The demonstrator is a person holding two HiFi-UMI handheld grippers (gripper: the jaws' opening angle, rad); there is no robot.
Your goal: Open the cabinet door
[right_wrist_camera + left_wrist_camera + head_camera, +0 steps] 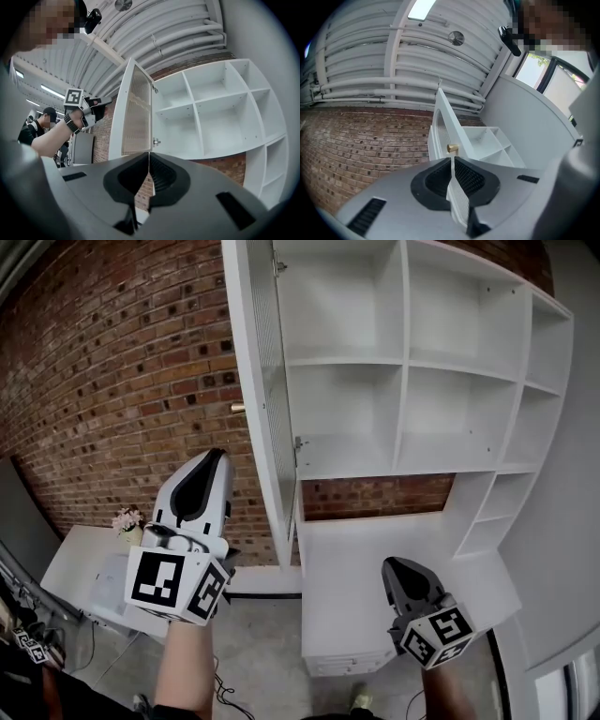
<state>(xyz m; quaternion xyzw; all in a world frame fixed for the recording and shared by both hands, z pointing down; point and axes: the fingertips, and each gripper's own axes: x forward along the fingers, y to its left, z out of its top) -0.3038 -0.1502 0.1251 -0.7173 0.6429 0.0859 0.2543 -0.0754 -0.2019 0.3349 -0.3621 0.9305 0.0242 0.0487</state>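
Note:
The white cabinet door stands swung out edge-on toward me, showing its ribbed inner panel. A small brass knob sticks out on its left face. My left gripper hangs below and left of that knob, apart from it, with its tips together and nothing between them. In the left gripper view the knob sits just above the closed tips. My right gripper is low at the right, shut and empty, pointing at the open cabinet.
Bare white shelves fill the cabinet, over a white desk top. A brick wall is at the left. A low white table carries a small flower pot. A person stands far off.

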